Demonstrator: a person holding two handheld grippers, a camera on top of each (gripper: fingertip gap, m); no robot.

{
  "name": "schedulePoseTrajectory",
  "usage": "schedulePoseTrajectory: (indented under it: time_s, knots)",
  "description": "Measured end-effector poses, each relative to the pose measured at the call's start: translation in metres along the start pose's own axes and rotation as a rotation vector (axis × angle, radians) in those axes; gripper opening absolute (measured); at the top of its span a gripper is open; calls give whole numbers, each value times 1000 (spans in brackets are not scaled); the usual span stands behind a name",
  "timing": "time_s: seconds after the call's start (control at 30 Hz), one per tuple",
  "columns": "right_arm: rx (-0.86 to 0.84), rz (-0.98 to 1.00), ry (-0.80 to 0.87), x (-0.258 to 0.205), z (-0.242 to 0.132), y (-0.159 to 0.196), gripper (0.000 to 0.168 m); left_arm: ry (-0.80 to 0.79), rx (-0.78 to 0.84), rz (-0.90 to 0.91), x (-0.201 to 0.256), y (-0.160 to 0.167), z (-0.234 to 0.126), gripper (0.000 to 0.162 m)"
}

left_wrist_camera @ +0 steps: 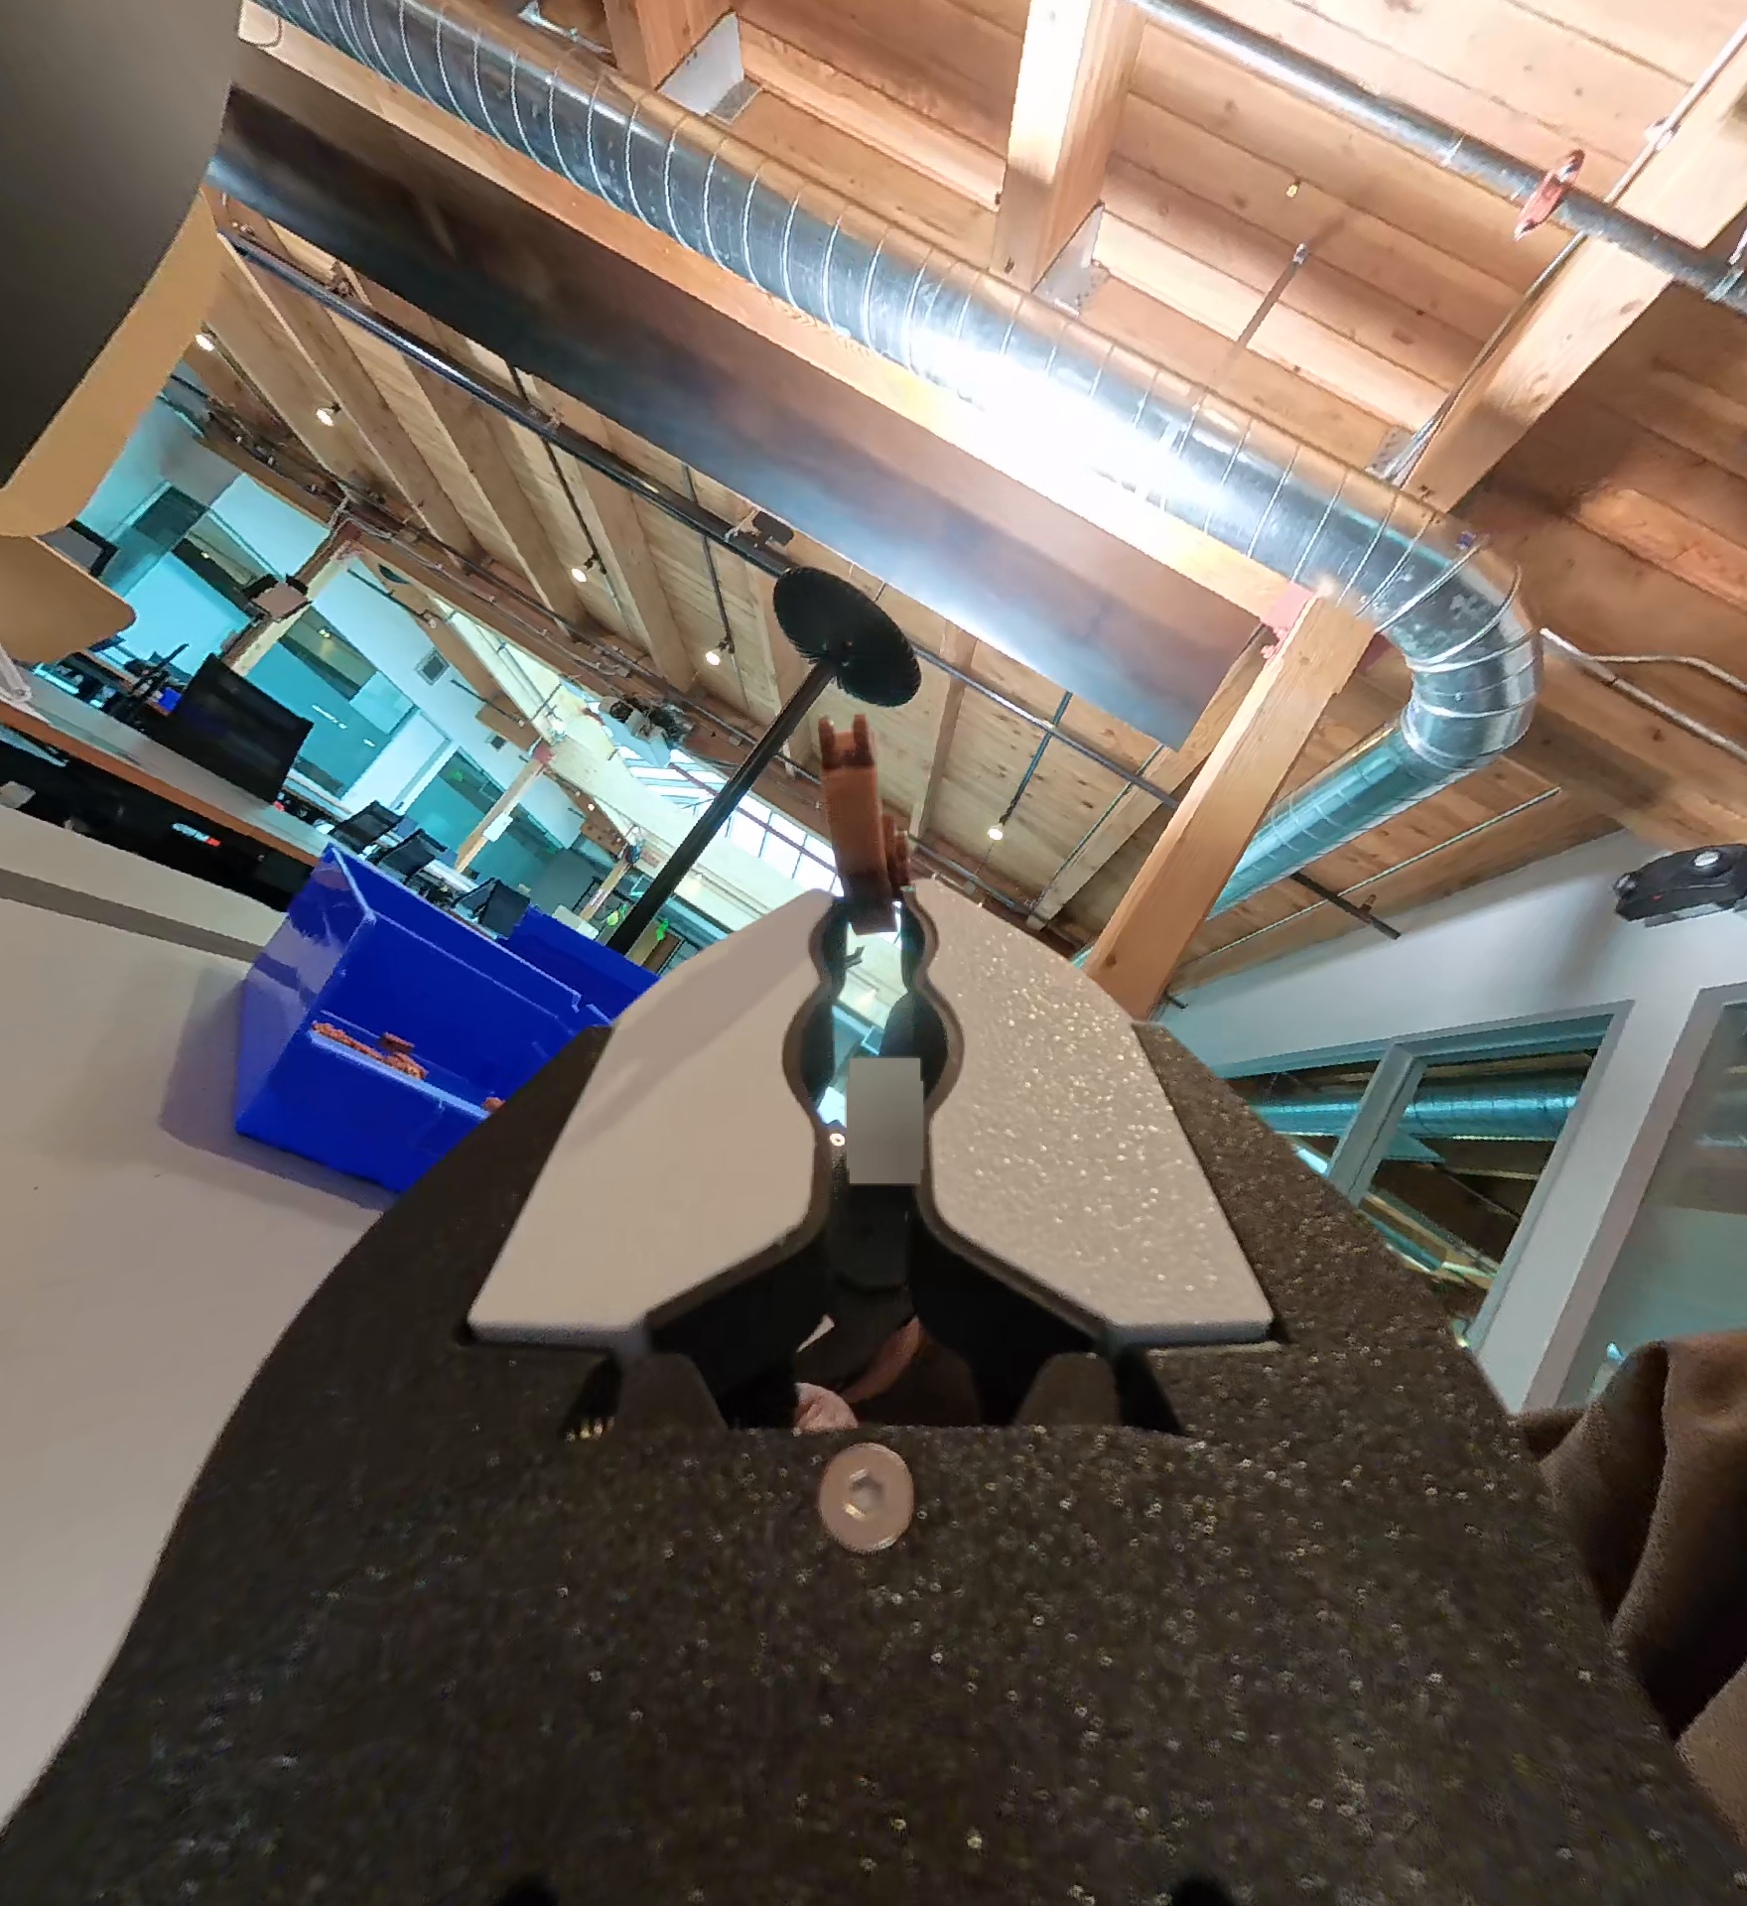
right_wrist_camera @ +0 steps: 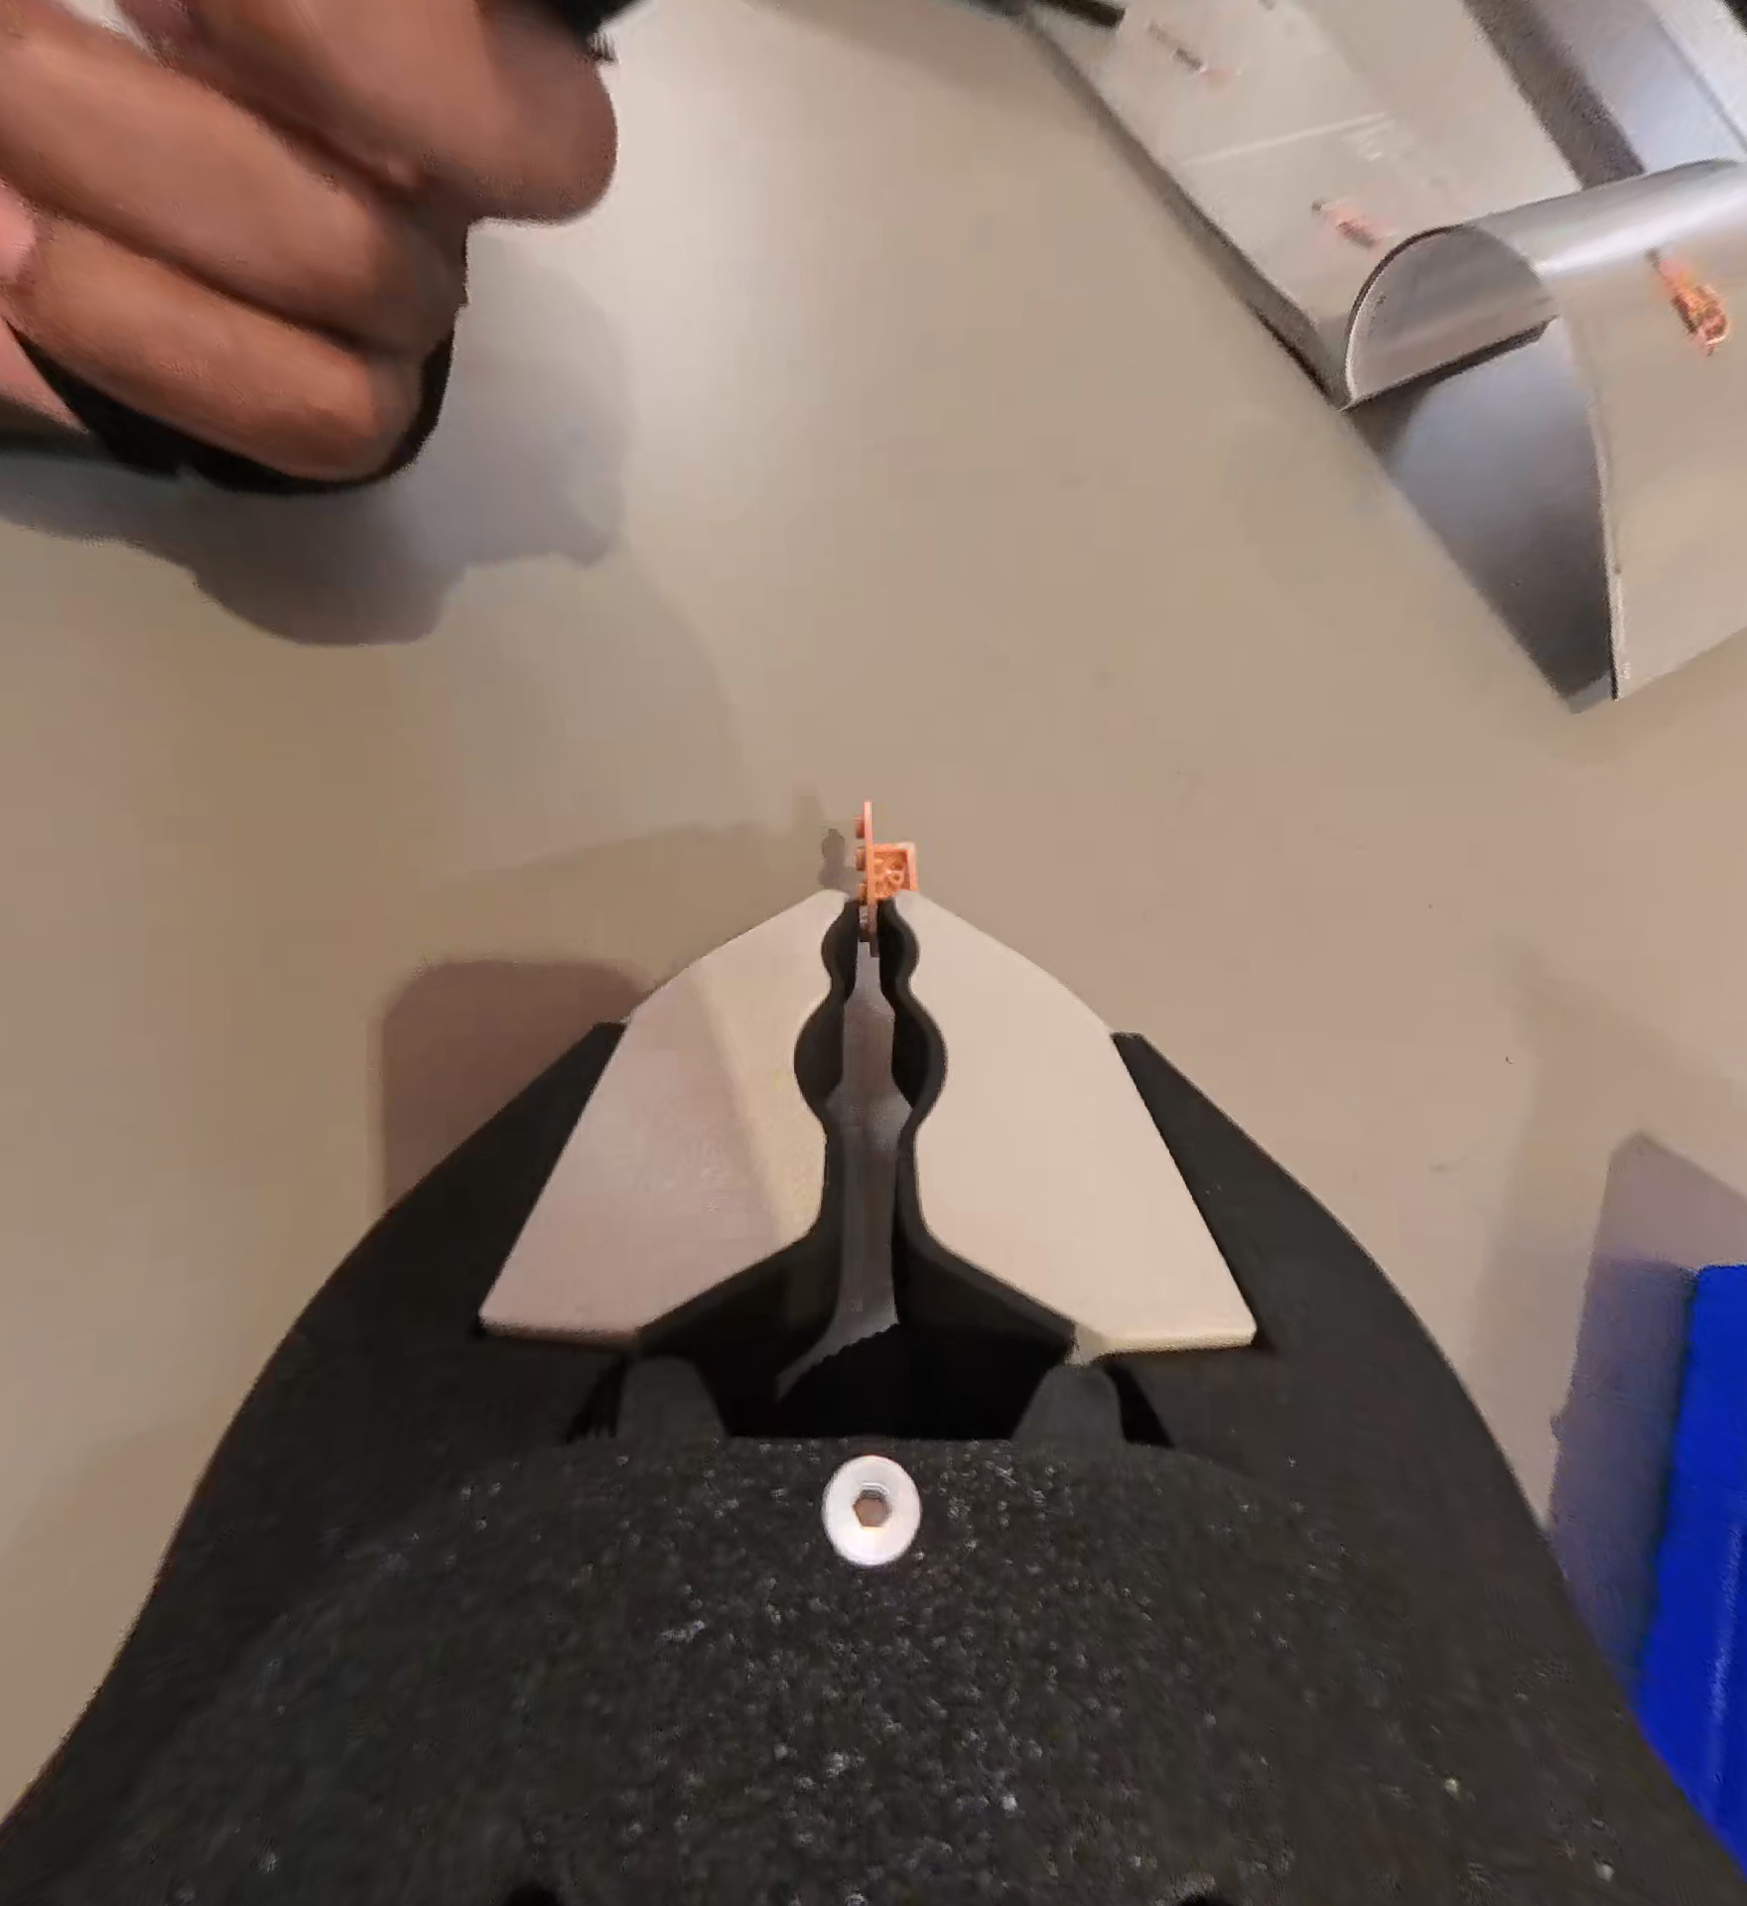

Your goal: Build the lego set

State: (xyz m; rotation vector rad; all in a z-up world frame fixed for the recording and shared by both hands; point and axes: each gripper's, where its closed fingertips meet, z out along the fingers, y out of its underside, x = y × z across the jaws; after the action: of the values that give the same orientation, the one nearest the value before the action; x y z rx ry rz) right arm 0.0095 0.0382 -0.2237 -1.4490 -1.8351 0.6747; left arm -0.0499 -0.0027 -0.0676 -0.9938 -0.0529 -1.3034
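Left wrist view shows my left tool [left_wrist_camera: 875,908] pinching a brown lego piece [left_wrist_camera: 854,815] up above the desk [left_wrist_camera: 75,1186], while my right tool [right_wrist_camera: 875,906] grips an orange lego piece [right_wrist_camera: 885,866] over mid-desk.

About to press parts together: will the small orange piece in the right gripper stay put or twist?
The orange piece is pinched only by its edge at the right gripper fingers' ends, so it may pivot. It looks rigid, tiny and probably light.

Wooden ceiling beams [left_wrist_camera: 1210,815], silver ducts [left_wrist_camera: 849,268], pale tabletop [right_wrist_camera: 952,567].
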Motion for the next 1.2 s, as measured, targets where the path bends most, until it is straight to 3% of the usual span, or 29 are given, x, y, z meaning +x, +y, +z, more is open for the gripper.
schedulePoseTrajectory:
  time_s: [0.1, 0.23, 0.4, 0.57, 0.8, 1.2]
  knots:
    - [73, 63, -30, -5, 0, -6, 3, 0, -27, 8, 1, 4, 0, 10]
    - [311, 239, -110, -9, -13, -39, 3, 16, -64, 21, 5, 10, 0, 10]
    - [555, 440, -229, -4, -47, -83, 3, 75, -81, 28, 15, 13, -1, 10]
    - [677, 511, -329, -7, -86, -125, 2, 101, -116, 43, 20, 18, -2, 9]
    - [680, 523, -497, -32, -97, -166, 2, 117, -145, 68, 24, 25, -1, 9]
    - [638, 672, -486, -18, -76, -153, 3, 94, -177, 98, 23, 31, -1, 10]
